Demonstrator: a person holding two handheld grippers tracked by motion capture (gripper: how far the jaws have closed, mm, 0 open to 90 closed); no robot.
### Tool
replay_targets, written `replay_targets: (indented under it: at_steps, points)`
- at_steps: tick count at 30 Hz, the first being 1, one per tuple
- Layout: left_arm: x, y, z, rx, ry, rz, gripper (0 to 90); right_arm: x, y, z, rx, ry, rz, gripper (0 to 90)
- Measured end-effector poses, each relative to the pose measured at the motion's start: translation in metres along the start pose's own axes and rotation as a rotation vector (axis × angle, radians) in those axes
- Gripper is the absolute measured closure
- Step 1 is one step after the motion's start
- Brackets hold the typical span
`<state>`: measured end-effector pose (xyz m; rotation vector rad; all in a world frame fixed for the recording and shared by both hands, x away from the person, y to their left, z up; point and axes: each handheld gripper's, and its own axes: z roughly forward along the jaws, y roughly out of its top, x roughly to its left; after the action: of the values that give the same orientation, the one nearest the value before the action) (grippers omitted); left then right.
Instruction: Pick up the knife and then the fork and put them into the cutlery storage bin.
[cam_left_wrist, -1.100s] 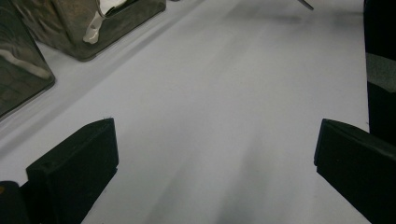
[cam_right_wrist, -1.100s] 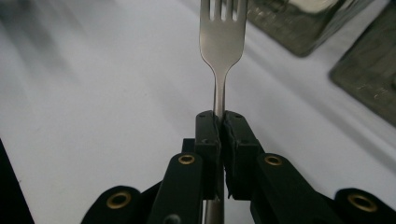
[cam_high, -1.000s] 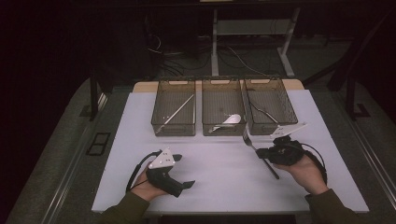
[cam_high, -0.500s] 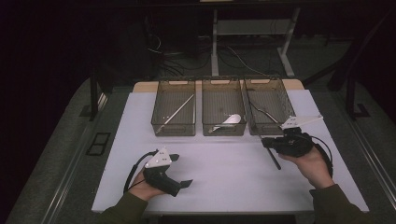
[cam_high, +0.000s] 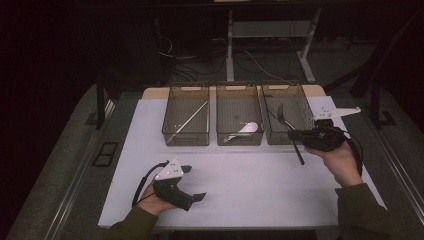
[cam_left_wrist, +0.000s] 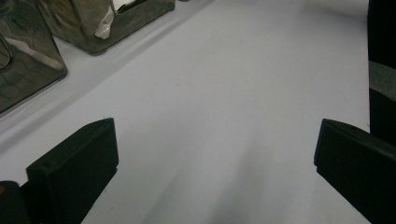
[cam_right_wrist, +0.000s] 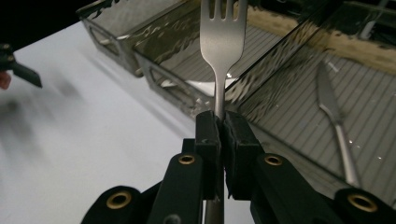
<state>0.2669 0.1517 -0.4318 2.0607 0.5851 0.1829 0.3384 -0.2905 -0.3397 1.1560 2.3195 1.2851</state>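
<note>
The right hand-held gripper (cam_right_wrist: 219, 126) is clenched on a fork (cam_right_wrist: 221, 42), raised just in front of the right bin (cam_high: 287, 112), which holds a knife (cam_right_wrist: 337, 122). The left hand-held gripper (cam_left_wrist: 215, 154) rests released on the worktop (cam_high: 250, 180), well apart from that bin.

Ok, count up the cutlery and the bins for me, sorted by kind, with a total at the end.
Bins: 3, left, middle, right
Forks: 1, clamped in the right hand-held gripper
Knives: 1, in the right bin
White spoons: 1, in the middle bin
Thin light sticks: 1, in the left bin; too small to name
Total: 7
</note>
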Motion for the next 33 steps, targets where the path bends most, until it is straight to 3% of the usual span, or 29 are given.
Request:
replay_targets:
  at_steps: [10, 21, 27, 33]
  points:
    - [0.0, 0.0, 0.0, 0.002, -0.003, 0.002, 0.0, -0.02, 0.031, -0.006, -0.041, -0.053, -0.001, 84.9]
    - [0.0, 0.001, 0.0, 0.003, -0.007, 0.003, 0.0, -0.047, 0.064, 0.001, -0.08, -0.157, -0.016, 84.9]
    - [0.0, 0.001, 0.0, 0.002, -0.009, 0.005, 0.0, -0.064, 0.068, 0.015, -0.111, -0.188, -0.007, 84.9]
    - [0.0, 0.001, 0.0, 0.0, -0.011, 0.004, 0.0, -0.078, 0.061, 0.03, -0.068, -0.221, 0.017, 84.9]
